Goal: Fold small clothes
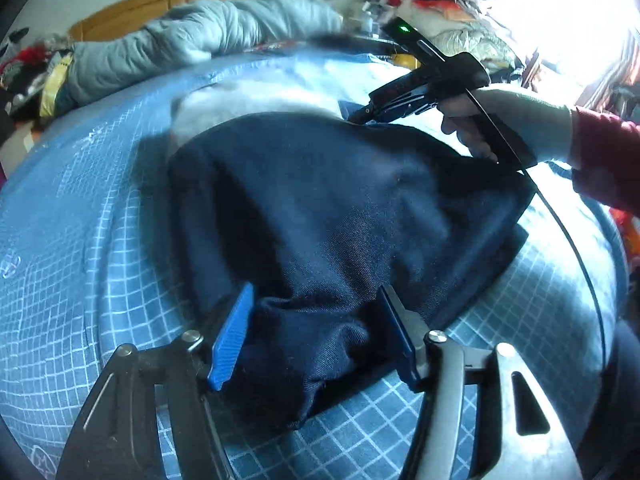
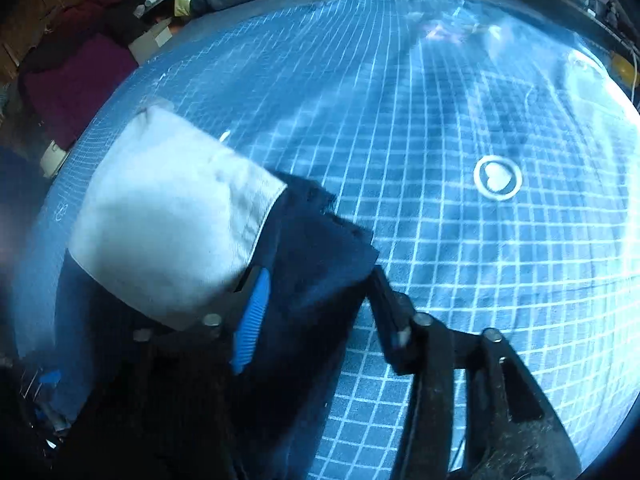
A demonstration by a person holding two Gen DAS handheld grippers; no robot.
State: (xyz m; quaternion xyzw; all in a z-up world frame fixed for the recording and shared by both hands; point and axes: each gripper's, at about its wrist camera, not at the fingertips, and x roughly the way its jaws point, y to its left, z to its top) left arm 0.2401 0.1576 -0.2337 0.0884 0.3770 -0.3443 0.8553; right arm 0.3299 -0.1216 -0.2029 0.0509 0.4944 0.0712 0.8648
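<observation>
Left claw (image 1: 316, 336) sits wide open w/ a bunched corner of the navy garment (image 1: 340, 208) between its blue pads, not pinched yet. Garment lies spread on the blue checked bed (image 1: 80, 240). Right claw (image 2: 316, 312) also gapes, straddling the far navy edge by the white panel (image 2: 168, 216). Close both fully on cloth, lift evenly, fold edge-to-edge.

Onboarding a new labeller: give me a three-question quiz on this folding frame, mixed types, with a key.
1. True or false: the dark blue garment lies on a checked blue bedsheet.
2. The left gripper has its jaws: A) wide apart with cloth bunched between them B) shut on nothing C) out of view.
3. What colour is the panel at the garment's far end?

Key: 1 true; 2 A; 3 white.
</observation>
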